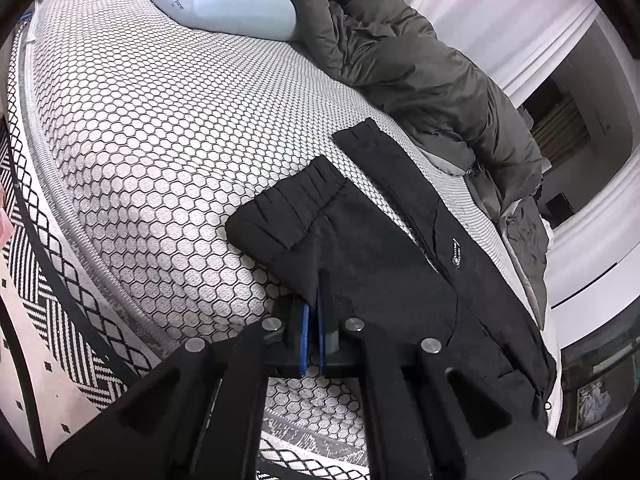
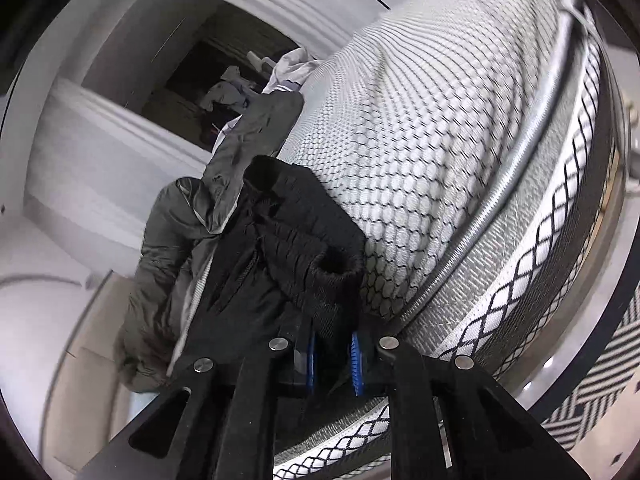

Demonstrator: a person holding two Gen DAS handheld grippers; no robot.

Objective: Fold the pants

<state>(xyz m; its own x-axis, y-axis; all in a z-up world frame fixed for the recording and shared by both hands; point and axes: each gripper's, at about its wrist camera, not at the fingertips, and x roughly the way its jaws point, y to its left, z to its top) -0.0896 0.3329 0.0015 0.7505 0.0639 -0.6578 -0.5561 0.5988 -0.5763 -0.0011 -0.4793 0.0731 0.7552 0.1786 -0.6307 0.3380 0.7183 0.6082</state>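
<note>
My left fingers (image 1: pixel 314 312) are pressed together on a thin edge of the black pants (image 1: pixel 360 248), low in the frame; my right fingers (image 2: pixel 334 356) are clamped on a thicker bunch of them. The pants lie on the bed (image 1: pixel 160 128), partly doubled, waistband at centre. I judge them soft, light and limp, best held by hems and waistband. The legs' far ends run out of view, and black on black hides the creases.

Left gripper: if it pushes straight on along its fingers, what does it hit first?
The black pants: the left gripper is already shut on their near edge, so more of that cloth comes first. Beyond lies the mattress, then probably the grey duvet; depth is unclear.
</note>
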